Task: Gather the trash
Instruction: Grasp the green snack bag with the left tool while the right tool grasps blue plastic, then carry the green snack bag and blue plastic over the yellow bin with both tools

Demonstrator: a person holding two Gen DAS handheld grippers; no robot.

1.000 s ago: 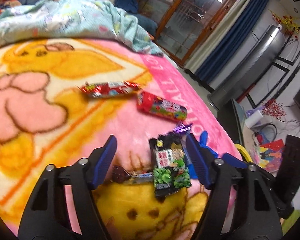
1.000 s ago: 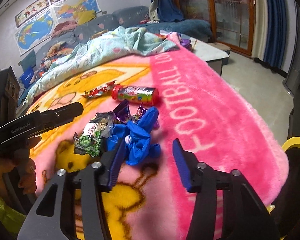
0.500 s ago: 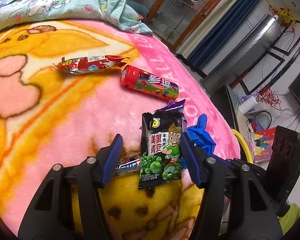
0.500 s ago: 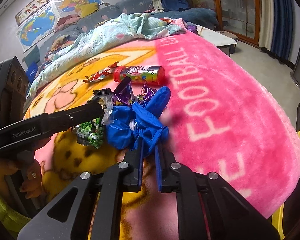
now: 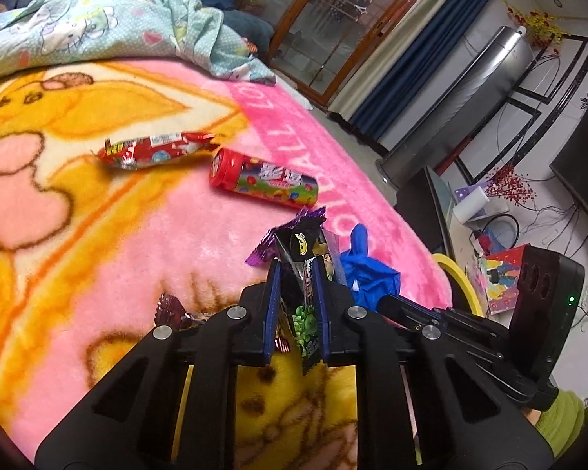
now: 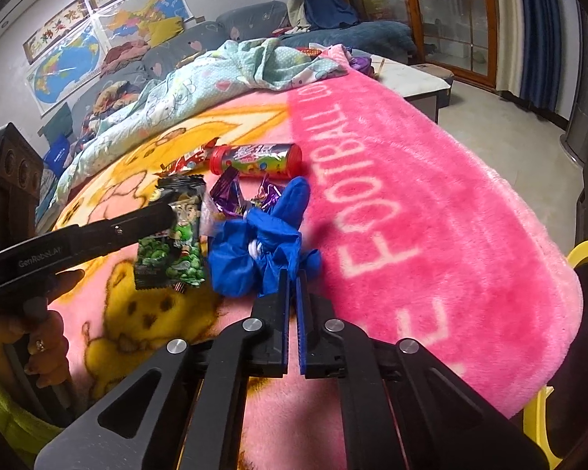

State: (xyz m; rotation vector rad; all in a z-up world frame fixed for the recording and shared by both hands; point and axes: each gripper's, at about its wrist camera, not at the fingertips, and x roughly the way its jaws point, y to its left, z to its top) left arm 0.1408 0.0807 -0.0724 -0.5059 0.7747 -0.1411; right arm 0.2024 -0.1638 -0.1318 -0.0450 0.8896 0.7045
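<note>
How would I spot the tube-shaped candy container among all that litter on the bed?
Start at the pink blanket with its white lettering. Near those letters, beyond the crumpled blue glove and the purple foil wrappers, lies the candy tube on its side. It is the only rigid round thing there, with a red cap and bright sweets printed along it; everything nearby is flat or crumpled.

Pink blanket (image 6: 431, 203), wall maps (image 6: 98, 39), blue curtains (image 5: 403, 74), glass doors (image 5: 333, 19).

Candy tube (image 5: 263, 183) behind pea packet (image 5: 305, 274)
</note>
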